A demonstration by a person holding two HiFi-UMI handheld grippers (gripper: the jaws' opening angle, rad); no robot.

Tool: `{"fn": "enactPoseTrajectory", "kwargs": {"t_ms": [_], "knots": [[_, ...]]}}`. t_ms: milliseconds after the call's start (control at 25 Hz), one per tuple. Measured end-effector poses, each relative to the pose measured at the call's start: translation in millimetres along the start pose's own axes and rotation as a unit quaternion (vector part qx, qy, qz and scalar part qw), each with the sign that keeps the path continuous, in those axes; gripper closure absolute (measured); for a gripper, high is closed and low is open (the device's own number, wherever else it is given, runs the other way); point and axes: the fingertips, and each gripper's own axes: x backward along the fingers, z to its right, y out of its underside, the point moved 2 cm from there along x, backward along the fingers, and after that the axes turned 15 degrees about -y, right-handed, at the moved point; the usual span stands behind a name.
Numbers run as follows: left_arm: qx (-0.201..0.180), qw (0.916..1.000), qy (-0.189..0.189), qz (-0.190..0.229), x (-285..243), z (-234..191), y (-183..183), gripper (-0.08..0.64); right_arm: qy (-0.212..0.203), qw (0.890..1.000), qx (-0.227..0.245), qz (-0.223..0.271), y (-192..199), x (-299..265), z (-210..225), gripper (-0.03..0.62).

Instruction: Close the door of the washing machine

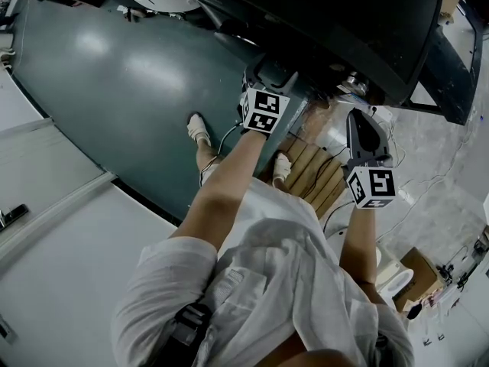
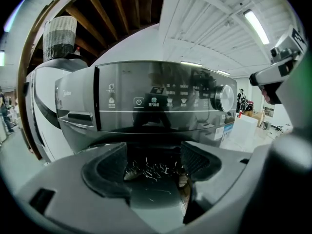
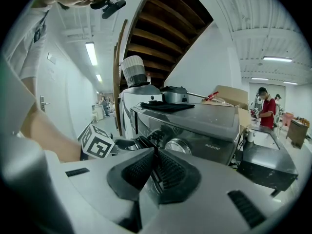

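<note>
Washing machine door point(image 2: 148, 172) sits just under the control panel point(image 2: 161, 101), right before the left gripper's point(image 2: 155, 161) spread jaws, while the right gripper point(image 3: 155, 160) is closed on nothing; the closing push seems underway and needs steady forward pressure.

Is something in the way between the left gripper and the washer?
Nothing visible. The left gripper, jaws apart, points straight at the washer, close below its panel, with no object in between.
</note>
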Motion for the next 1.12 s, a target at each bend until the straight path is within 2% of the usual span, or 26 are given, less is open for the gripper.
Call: {"fn": "enactPoseTrajectory", "kwargs": {"t_ms": [400, 960, 1120], "knots": [[0.013, 0.9999, -0.011, 0.002, -3.2, 2.0, -2.7, 0.216, -0.007, 1.0, -0.004, 0.0, 3.4, -8.2, 12.1, 0.56], [0.023, 0.9994, -0.024, -0.012, -7.4, 4.7, -6.0, 0.215, -0.007, 1.0, -0.002, -0.002, 7.6, -9.1, 3.5, 0.561], [0.028, 0.9993, -0.025, 0.002, -7.6, 4.0, -4.9, 0.21, -0.004, 1.0, 0.0, -0.002, 8.1, -7.3, 0.2, 0.56]]}}
